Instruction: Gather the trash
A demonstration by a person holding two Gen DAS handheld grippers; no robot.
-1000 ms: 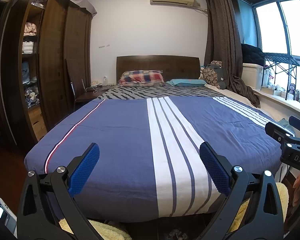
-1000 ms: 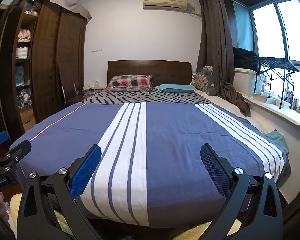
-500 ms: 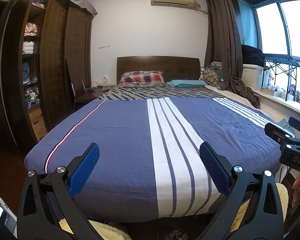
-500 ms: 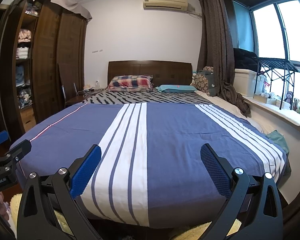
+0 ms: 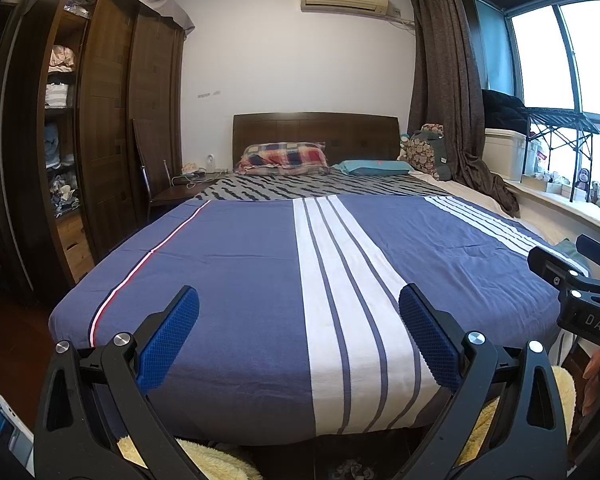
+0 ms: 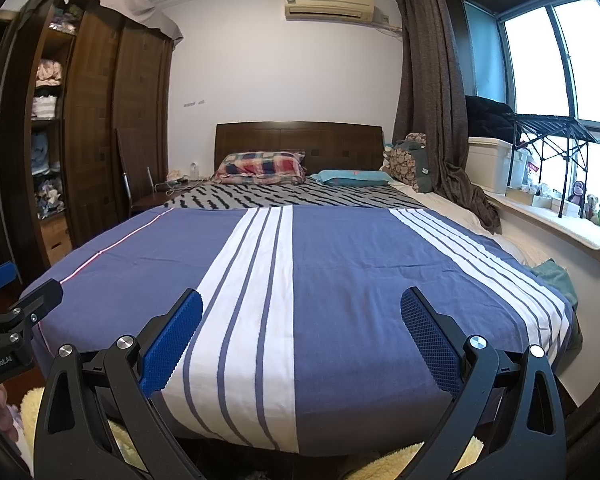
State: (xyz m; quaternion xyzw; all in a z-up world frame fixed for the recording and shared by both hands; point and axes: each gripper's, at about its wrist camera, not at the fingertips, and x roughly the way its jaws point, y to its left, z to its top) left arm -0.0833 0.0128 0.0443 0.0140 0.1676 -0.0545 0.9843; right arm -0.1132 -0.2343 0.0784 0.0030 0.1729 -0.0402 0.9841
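Both claws are hovering at the foot of the bed (image 5: 236,264), each pointing toward the headboard (image 5: 316,132) at 12 o'clock. The left claw (image 5: 299,336) is standing with its blue pads (image 5: 168,338) wide apart, gripping nothing, and the right claw (image 6: 301,338) is likewise spread open and empty. In the left view, the right claw is showing at 3 o'clock; in the right view, the left claw is showing at 9 o'clock. A blue striped cover (image 6: 340,280) is lying smooth across the mattress, with a plaid pillow (image 5: 286,158) and a teal pillow (image 5: 374,167) resting at the far end. No trash is showing on the bed; a small dark crumpled thing (image 5: 350,470), too unclear to identify, is lying on the floor at 6 o'clock beside a yellow fluffy rug (image 5: 220,460).
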